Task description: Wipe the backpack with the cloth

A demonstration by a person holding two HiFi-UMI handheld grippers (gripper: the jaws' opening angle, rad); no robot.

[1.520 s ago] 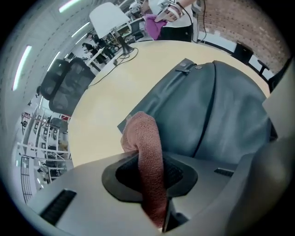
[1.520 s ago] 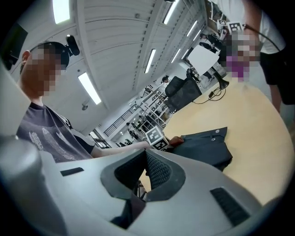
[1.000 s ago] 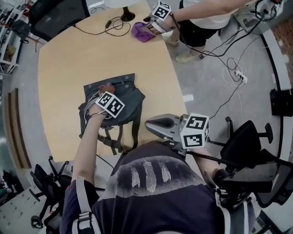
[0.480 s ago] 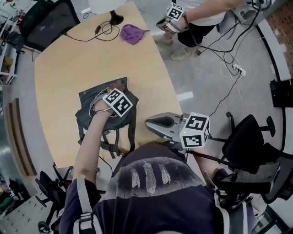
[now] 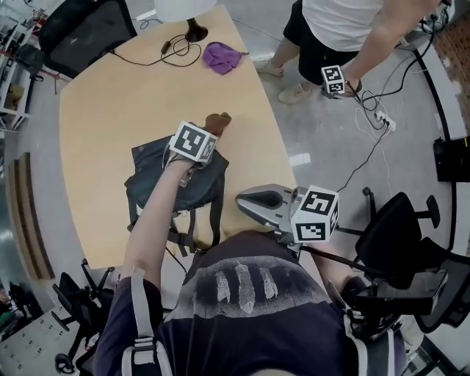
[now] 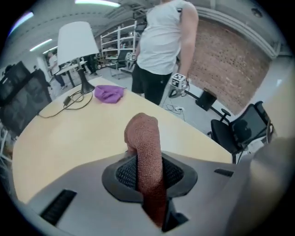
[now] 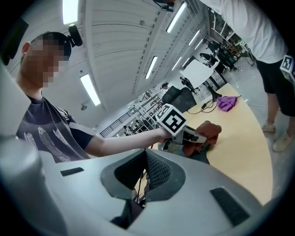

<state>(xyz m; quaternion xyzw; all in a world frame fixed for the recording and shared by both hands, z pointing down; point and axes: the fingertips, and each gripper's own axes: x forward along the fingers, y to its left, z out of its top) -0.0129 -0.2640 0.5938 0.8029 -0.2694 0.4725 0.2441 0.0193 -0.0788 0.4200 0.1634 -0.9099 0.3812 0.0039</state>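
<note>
The dark grey backpack (image 5: 165, 183) lies flat on the wooden table (image 5: 110, 95), straps toward me. My left gripper (image 5: 211, 131) hovers at the backpack's far right corner, shut on a brown cloth (image 5: 218, 120) that sticks out past its tips. In the left gripper view the brown cloth (image 6: 146, 156) stands up between the jaws of that gripper (image 6: 148, 174), over bare tabletop. My right gripper (image 5: 253, 198) is held off the table's near edge by my chest, jaws together with nothing in them. Its own view shows the left gripper (image 7: 203, 137), the cloth (image 7: 211, 131) and a bit of backpack (image 7: 199, 155).
A purple cloth (image 5: 222, 56) lies at the table's far end beside a lamp (image 5: 192, 16) and its cable (image 5: 172, 50). Another person (image 5: 345, 26) stands past the table's right edge, holding a marker-cube gripper (image 5: 334, 78). Office chairs (image 5: 400, 235) stand to my right.
My left gripper has moved with the brown cloth from the backpack's top toward its far right corner. The other person's hand has drawn back from the purple cloth and off the table.
</note>
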